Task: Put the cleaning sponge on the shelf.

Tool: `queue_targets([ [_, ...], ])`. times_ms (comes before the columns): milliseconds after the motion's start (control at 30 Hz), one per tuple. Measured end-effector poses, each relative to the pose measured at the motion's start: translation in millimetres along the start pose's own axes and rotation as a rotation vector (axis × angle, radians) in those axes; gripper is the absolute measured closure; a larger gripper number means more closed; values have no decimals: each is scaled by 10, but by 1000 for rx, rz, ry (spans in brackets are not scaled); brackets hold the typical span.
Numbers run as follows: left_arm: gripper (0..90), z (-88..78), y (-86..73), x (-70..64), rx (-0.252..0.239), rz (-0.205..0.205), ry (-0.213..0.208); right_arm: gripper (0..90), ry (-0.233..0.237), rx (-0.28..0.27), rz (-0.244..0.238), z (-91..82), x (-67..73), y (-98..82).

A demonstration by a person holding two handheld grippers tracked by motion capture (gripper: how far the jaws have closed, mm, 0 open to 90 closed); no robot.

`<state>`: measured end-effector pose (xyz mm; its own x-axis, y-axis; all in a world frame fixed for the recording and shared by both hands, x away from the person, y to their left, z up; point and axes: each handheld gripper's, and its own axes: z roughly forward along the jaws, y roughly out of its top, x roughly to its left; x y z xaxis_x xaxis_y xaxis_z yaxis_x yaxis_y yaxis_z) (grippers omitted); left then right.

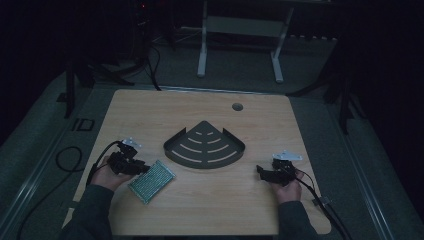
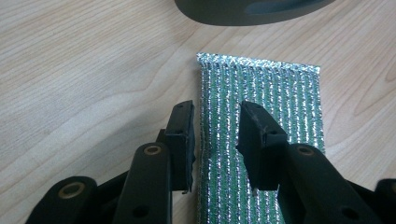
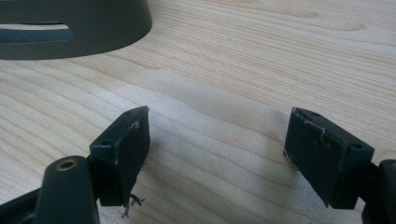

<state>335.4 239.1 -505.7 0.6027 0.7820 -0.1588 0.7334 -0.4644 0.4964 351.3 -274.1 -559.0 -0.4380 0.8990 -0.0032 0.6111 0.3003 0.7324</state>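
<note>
A green and silver glittery scouring pad [image 1: 151, 180] lies flat on the wooden table [image 1: 210, 210], near the left front. My left gripper [image 1: 144, 169] is at the pad's left end, held in a person's hand. In the left gripper view the pad [image 2: 280, 102] stretches away under the left gripper [image 2: 217, 116], whose jaws stand apart over its near end without pressing on it. A dark grey fan-shaped corner tray [image 1: 205, 146] with curved slots sits at the table's middle. My right gripper [image 1: 261, 171] rests at the right front; it [image 3: 219, 126] is open over bare wood, with the tray's rim [image 3: 93, 28] at upper left.
A round cable hole [image 1: 237, 106] sits near the table's far edge. Behind the table stands a white frame [image 1: 240, 30] on the floor. A black cable [image 1: 67, 160] loops on the floor by the table's left side. The room around is dark.
</note>
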Motion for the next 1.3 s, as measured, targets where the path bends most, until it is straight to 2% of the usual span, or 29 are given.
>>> queue_targets([
  [300,667,70,19,73,48,-25,-34,216,0,0,0,0,0,0],
  [433,681,82,28,92,65,-22,-43,217,0,0,-1,0,-1,0],
  [733,720,96,61,126,83,-35,-68,217,0,0,-1,0,-1,0],
  [1067,734,128,94,130,109,-27,-81,217,0,0,-2,0,-1,0],
  [1267,758,175,107,131,141,-17,-84,216,0,1,-1,0,-1,0],
  [1300,758,185,109,143,145,-20,-96,217,0,1,-1,0,-1,0],
])
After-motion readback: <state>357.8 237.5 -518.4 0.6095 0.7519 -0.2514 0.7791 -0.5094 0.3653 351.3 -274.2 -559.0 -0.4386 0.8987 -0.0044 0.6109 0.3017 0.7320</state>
